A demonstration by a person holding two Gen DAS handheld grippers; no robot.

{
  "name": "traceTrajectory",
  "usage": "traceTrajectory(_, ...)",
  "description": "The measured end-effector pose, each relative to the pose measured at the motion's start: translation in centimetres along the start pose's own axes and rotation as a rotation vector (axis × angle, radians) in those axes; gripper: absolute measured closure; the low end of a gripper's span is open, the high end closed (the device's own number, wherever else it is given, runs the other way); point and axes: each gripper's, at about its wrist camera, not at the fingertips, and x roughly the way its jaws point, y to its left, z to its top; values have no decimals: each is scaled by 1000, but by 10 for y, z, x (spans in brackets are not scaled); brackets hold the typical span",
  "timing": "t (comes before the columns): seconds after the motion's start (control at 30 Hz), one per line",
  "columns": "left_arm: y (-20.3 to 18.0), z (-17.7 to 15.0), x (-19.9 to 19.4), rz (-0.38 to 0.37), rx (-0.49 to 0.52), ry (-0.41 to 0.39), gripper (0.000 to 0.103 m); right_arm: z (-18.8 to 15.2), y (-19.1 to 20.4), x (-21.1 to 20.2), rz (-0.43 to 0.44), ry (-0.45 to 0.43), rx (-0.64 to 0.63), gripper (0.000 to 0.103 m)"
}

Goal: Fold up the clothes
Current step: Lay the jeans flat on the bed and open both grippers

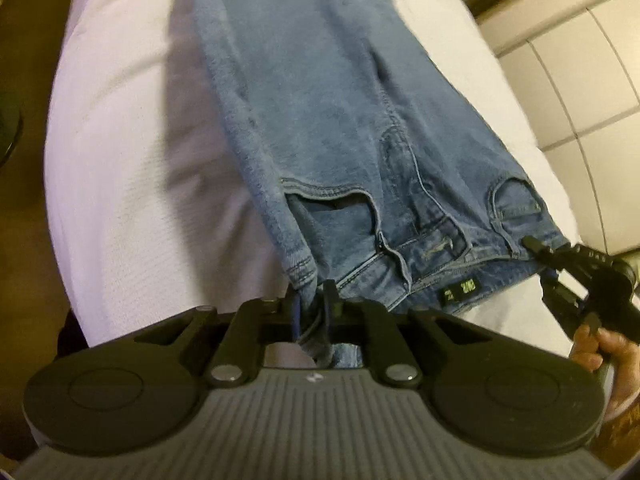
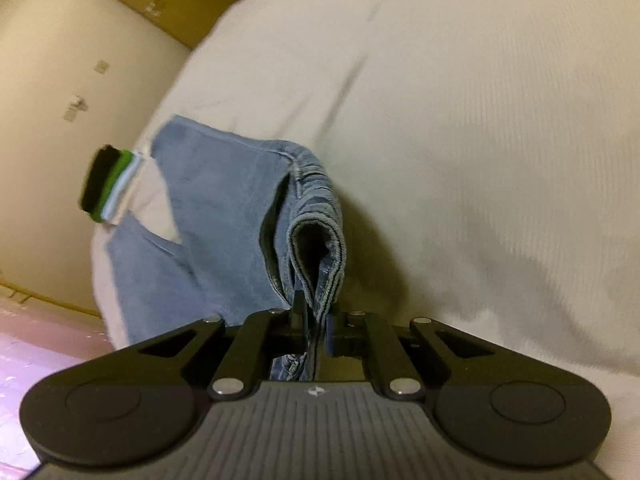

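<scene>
A pair of light blue jeans lies lengthwise on a white bed, legs running away from me. My left gripper is shut on the near left corner of the waistband. In the same view my right gripper pinches the waistband's right corner, with a hand on its handle. In the right wrist view my right gripper is shut on a bunched fold of the jeans, whose denim runs down between the fingers.
The white bed fills most of both views. A tiled floor lies to the right of the bed. A black and green striped item sits at the bed's left edge beside a beige wall.
</scene>
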Motion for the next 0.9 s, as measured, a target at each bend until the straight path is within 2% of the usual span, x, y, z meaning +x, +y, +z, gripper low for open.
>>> traceTrajectory(0.07,-15,-7,-3,-28,57,27,96,6,2,-17,8,-8,-1,97)
traceTrajectory(0.13,-33,-20,3,-72,125,89,95,11,-4,-35,-28,-19,-4,97)
traceTrajectory(0.2,-47,-37,20,-71,192,182,94,14,-20,-47,-89,-29,14,97)
traceTrajectory(0.27,-57,-52,41,-54,245,296,84,17,-42,-39,-175,0,99,96)
traceTrajectory(0.3,-59,-55,47,-33,277,345,82,17,-55,-37,-221,14,141,89)
traceTrajectory(0.33,-61,-57,52,-12,309,393,81,14,-62,-39,-282,13,163,74)
traceTrajectory(0.37,-63,-60,57,9,340,440,81,12,-68,-40,-343,12,185,68)
traceTrajectory(0.4,-65,-57,53,13,381,451,81,9,-75,-42,-403,12,207,62)
traceTrajectory(0.43,-68,-52,45,19,417,433,81,6,-79,-44,-454,8,226,63)
traceTrajectory(0.47,-69,-43,36,26,449,408,78,2,-75,-50,-460,-3,229,59)
traceTrajectory(0.57,-69,-3,16,62,494,355,76,-13,-48,-63,-426,-27,201,58)
traceTrajectory(0.63,-67,26,9,124,524,331,75,-27,-23,-68,-407,-26,154,58)
traceTrajectory(0.77,-64,75,11,237,575,329,75,-70,27,-58,-378,64,55,53)
traceTrajectory(0.9,-61,123,19,276,680,343,75,-121,73,-32,-357,142,-7,53)
